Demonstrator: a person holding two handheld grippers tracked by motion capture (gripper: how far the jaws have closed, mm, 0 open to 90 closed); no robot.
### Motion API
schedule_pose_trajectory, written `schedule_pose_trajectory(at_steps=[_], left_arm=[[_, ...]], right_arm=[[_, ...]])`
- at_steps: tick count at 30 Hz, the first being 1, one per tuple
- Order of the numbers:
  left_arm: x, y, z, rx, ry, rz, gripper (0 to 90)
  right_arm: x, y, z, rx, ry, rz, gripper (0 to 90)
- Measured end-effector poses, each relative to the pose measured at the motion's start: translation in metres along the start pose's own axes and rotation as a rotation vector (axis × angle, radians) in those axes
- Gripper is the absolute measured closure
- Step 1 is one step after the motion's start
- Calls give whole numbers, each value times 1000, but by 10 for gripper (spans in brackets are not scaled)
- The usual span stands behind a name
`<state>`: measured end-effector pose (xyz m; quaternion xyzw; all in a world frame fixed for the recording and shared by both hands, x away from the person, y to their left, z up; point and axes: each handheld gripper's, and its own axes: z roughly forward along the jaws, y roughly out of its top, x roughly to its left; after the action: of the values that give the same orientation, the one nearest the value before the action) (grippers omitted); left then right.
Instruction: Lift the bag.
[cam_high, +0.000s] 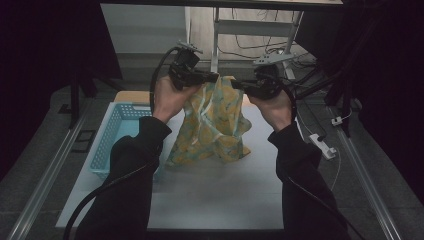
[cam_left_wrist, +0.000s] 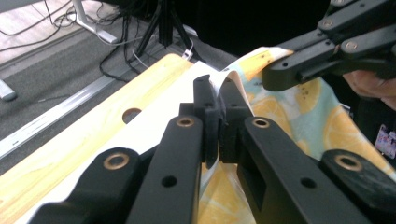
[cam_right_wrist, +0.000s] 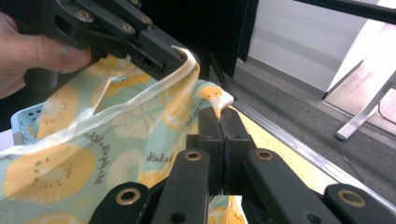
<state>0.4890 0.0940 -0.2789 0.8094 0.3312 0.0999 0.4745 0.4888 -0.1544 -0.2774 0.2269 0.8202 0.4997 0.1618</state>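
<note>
I have both forearms coming up from the near edge of the table (cam_high: 210, 200), sleeves dark, hands raised above its far half and turned inward so the grippers point at each other. The left gripper (cam_high: 212, 77) sits just left of the cloth's top; the right gripper (cam_high: 237, 84) faces it from the other side, the two tips near each other but apart.

In the left gripper view my jaws are closed tight on a pale hem of the cloth (cam_left_wrist: 289, 121), the edge pinched between the pads and sticking up past them. In the right gripper view the jaws are likewise clamped, a small peak of the cloth (cam_right_wrist: 107, 140) poking out above them. So each gripper has one top corner.

The cloth (cam_high: 215, 125), pale green with yellow citrus slices, hangs down between my hands in loose folds; its lower end rests bunched on the white table surface near the middle.

A blue basket (cam_high: 107, 145) stands at the table's left edge, just beside my left forearm. The near part of the table in front of the cloth is bare, and the right side is open up to the rail (cam_high: 367, 180).
</note>
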Motion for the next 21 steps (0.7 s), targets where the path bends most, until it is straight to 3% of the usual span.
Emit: schedule_pose_trajectory(at_steps=[3, 5, 16, 21], left_arm=[[2, -2, 1, -4, -8, -11, 862], [2, -3, 0, -2, -11, -17, 788], [1, -16, -13, -40, 13, 42, 455], [0, -24, -23, -49, -1, 47, 322]], right_arm=[[-1, -2, 1, -3, 1, 7, 870], [-2, -3, -1, -7, -1, 16, 841], [-6, -12, -8, -8, -4, 44, 629], [-7, -15, -16, -16, -8, 61, 552]])
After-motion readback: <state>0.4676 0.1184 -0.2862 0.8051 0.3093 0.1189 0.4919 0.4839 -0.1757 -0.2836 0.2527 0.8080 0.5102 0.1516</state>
